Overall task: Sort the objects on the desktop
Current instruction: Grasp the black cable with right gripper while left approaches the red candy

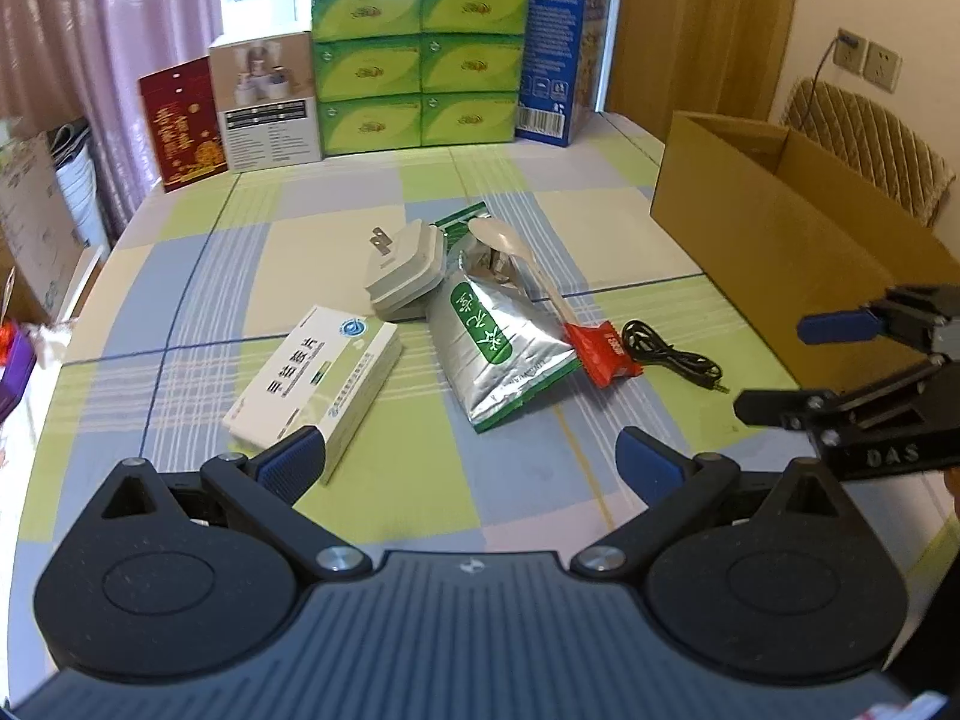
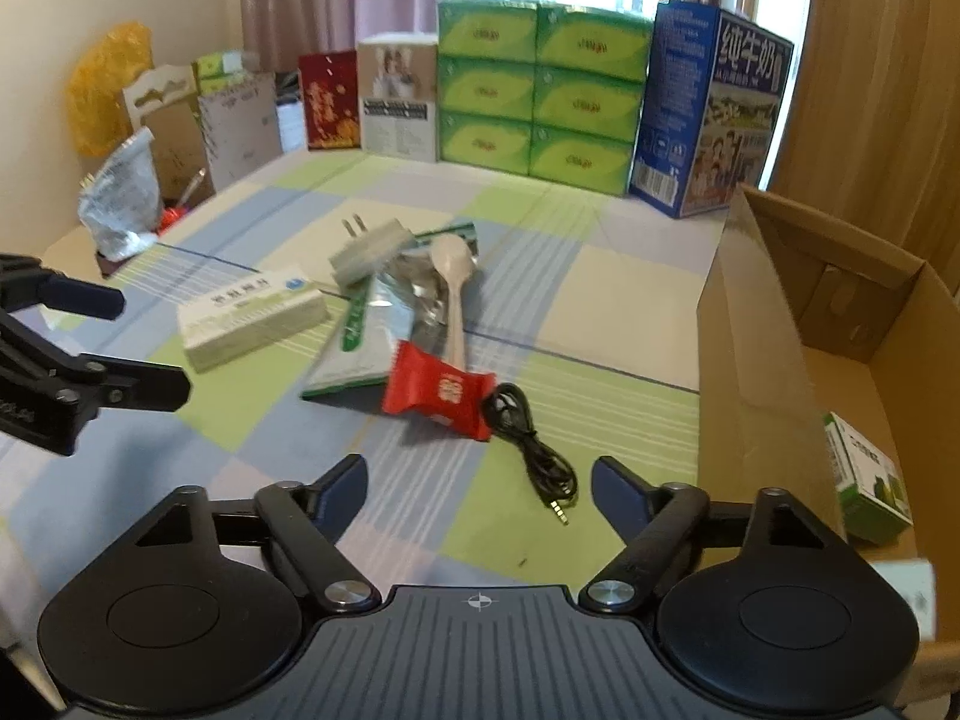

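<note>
At the far end of your table you see a stack of green tissue packs [image 1: 418, 63], with a blue milk carton [image 2: 708, 114] on its right. A white box [image 1: 267, 102] and a red card [image 1: 183, 123] stand on its left. Pink curtains [image 1: 90, 24] hang behind.

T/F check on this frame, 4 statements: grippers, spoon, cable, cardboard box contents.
1. Both the left gripper and the right gripper are open and hold nothing. True.
2. The white spoon lies inside the cardboard box. False: it rests on the silver foil pouch on the table.
3. The black audio cable lies beside the red candy wrapper. True.
4. The cardboard box is empty. False: a small green and white box is in it.
</note>
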`<action>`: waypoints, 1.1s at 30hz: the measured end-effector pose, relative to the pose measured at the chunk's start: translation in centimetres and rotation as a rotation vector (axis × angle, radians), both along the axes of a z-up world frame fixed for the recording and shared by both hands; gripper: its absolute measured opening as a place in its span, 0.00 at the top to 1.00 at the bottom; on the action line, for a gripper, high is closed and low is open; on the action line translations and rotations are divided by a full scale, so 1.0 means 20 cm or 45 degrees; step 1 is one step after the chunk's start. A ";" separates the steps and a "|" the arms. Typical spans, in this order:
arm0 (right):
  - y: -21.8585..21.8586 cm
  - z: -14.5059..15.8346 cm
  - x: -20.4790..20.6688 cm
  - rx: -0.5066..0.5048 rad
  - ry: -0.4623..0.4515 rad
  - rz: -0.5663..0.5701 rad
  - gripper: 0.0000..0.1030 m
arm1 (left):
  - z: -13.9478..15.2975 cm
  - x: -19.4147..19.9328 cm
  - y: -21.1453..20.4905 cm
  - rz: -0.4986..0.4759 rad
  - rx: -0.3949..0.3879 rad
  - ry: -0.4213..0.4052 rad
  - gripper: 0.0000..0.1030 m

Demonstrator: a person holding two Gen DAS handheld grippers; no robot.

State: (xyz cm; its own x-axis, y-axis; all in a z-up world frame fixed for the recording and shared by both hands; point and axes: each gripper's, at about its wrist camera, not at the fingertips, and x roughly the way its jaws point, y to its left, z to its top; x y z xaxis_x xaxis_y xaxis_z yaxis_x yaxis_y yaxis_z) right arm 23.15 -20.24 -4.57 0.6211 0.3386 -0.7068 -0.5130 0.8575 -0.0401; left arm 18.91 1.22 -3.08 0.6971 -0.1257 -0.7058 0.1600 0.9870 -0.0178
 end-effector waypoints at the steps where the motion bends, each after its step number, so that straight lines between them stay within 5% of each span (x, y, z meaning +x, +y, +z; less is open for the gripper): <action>1: 0.01 -0.02 0.03 -0.011 0.003 -0.002 0.29 | -0.02 0.02 0.00 -0.006 0.006 0.003 0.02; 19: 0.07 -0.27 0.36 -0.110 0.111 -0.053 0.57 | -0.21 0.18 0.04 -0.074 -0.056 0.033 0.03; 23: 0.09 -0.27 0.37 -0.096 0.126 -0.042 0.87 | -0.21 0.18 0.05 -0.068 -0.078 0.039 0.03; 33: 0.13 -0.24 0.23 -0.033 0.225 0.066 0.88 | -0.22 0.16 0.04 -0.095 -0.062 0.034 0.03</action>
